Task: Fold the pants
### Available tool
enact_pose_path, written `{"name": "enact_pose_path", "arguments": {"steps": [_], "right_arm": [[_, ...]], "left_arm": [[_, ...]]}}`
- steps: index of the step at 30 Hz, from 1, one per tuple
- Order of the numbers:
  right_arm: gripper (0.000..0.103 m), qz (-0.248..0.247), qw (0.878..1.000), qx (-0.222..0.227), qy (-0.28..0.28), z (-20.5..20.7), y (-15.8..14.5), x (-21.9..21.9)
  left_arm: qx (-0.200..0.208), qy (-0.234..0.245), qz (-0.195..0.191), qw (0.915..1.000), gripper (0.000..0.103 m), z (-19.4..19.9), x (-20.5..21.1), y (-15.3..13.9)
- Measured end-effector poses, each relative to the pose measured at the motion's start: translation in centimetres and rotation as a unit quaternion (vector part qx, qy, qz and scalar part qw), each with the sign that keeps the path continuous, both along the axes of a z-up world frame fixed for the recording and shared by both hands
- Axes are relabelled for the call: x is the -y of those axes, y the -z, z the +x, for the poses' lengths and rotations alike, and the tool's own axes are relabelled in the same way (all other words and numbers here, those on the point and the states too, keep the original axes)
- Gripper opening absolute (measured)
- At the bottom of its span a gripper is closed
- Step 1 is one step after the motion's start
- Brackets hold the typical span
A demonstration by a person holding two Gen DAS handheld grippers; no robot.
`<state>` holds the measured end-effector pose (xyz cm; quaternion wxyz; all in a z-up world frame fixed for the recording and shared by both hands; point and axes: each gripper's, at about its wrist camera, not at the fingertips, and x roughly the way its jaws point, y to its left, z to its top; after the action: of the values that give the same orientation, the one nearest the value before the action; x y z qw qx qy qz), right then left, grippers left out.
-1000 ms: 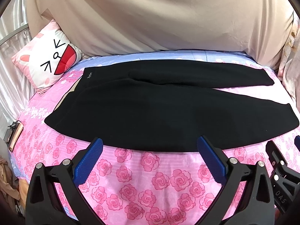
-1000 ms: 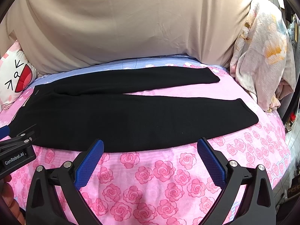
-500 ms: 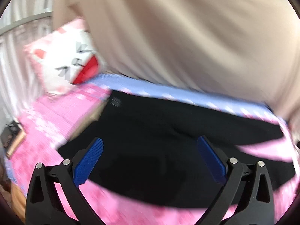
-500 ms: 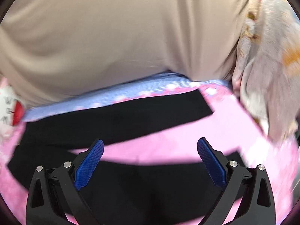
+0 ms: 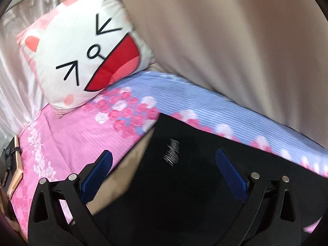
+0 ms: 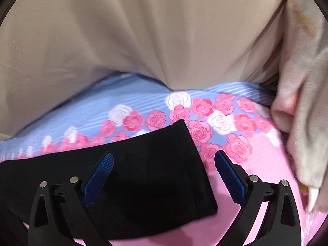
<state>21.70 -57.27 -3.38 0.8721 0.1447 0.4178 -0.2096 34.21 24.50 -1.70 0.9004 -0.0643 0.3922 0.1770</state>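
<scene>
Black pants lie flat on a pink rose bedsheet. In the left wrist view their waistband corner (image 5: 174, 143), with a small grey logo, sits between the fingers of my left gripper (image 5: 164, 164), which is open and above the cloth. A tan lining shows at the waist opening (image 5: 123, 172). In the right wrist view the far leg's cuff end (image 6: 164, 164) lies between the fingers of my right gripper (image 6: 164, 164). Its jaws are closing slightly but stand wide, with the pads off the cloth.
A white cat-face pillow (image 5: 86, 57) leans at the bed's left end. Beige fabric (image 6: 143, 30) hangs behind the bed. A pale floral blanket (image 6: 303, 102) hangs at the right. A dark device with a copper edge (image 5: 12, 170) lies at the left bed edge.
Both grippers have travelled forward across the bed from the near edge. The left now hangs over the waistband corner, the right over the far leg's cuff. Both remain wide.
</scene>
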Motion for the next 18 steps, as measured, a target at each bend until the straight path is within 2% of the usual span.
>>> {"name": "enact_pose_path", "arguments": {"steps": [1,4,8,10,11,12,14,15,16,17,18], "right_arm": [[0.09,-0.003,1.0,-0.007,-0.003,0.6,0.4,0.2],[0.071,-0.001,1.0,-0.017,-0.019,1.7,1.2,0.4],[0.055,-0.021,0.999,-0.024,-0.024,2.3,1.4,-0.1],[0.038,-0.02,1.0,-0.017,-0.017,1.9,1.2,-0.2],[0.023,-0.016,1.0,-0.012,-0.012,1.7,1.1,0.0],[0.016,-0.012,1.0,-0.007,-0.007,1.4,0.9,0.1],[0.012,0.005,1.0,0.014,-0.001,0.6,0.5,0.4],[0.01,0.007,1.0,0.02,0.0,0.3,0.2,0.2],[0.01,0.003,1.0,0.027,-0.002,-0.2,-0.3,-0.4],[0.01,-0.001,0.999,0.032,-0.003,-0.4,-0.7,-0.9],[0.009,-0.005,0.999,0.039,-0.005,-0.8,-1.2,-1.5]], "left_arm": [[-0.006,-0.001,0.001,1.0,0.098,0.9,-0.6,0.5],[-0.025,-0.006,-0.005,0.9997,0.098,3.2,-2.2,1.7],[-0.06,0.0,-0.019,0.998,0.098,6.4,-3.7,3.7],[-0.076,-0.008,-0.025,0.9968,0.098,8.0,-4.4,4.9],[-0.078,-0.011,-0.026,0.9965,0.098,8.7,-4.5,5.5],[-0.079,-0.009,-0.029,0.9964,0.097,9.2,-4.6,5.8],[-0.078,0.005,-0.039,0.9962,0.079,10.2,-4.4,6.3],[-0.081,0.021,-0.054,0.995,0.05,10.7,-4.3,6.7],[-0.089,0.026,-0.068,0.9934,0.036,11.0,-4.3,7.0],[-0.095,0.025,-0.071,0.9927,0.031,11.0,-4.2,7.1],[-0.091,0.026,-0.066,0.9933,0.022,10.7,-4.1,6.9]]}}
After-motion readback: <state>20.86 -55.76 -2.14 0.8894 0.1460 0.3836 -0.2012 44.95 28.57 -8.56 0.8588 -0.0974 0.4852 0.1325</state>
